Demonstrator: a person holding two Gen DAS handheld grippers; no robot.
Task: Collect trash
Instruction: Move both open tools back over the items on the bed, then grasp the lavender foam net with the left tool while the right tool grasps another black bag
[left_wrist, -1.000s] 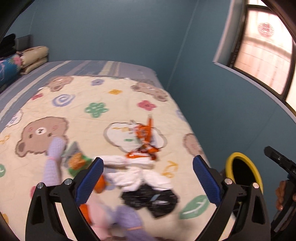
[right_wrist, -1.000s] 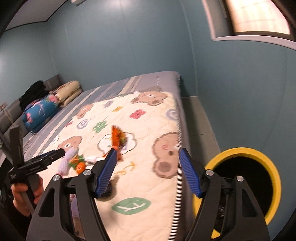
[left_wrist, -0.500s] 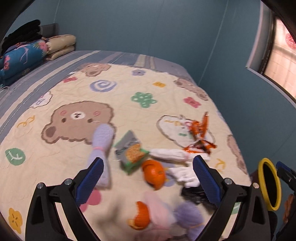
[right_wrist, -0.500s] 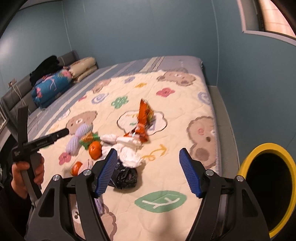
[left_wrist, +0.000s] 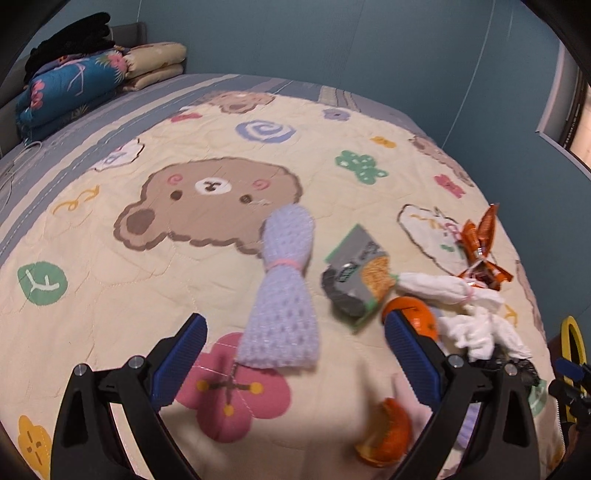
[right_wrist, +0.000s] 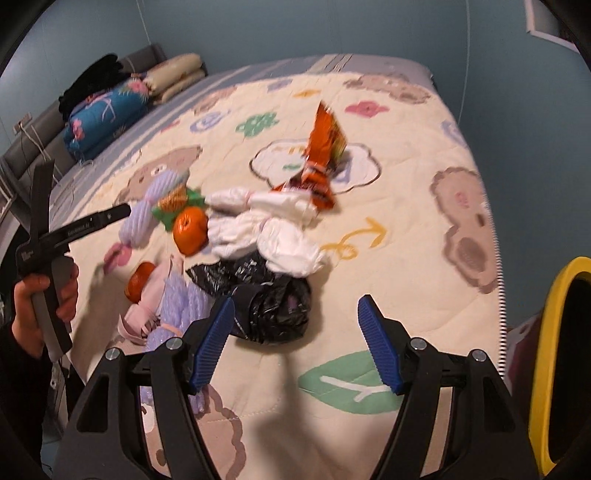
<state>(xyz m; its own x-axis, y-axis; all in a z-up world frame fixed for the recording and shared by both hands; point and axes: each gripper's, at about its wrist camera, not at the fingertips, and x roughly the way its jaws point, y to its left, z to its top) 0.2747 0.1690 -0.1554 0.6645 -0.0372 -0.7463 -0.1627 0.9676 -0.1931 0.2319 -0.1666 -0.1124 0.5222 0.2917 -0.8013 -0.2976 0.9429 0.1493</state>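
Just beyond right gripper (right_wrist: 295, 339), seemingly black bag (right_wrist: 269, 306).

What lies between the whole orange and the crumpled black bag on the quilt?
In the right wrist view, white socks fill that stretch, touching the orange on one side and overlapping the black bag on the other.

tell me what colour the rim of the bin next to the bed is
Yellow. The bin's rim shows best in the right wrist view, at the right edge beside the bed.
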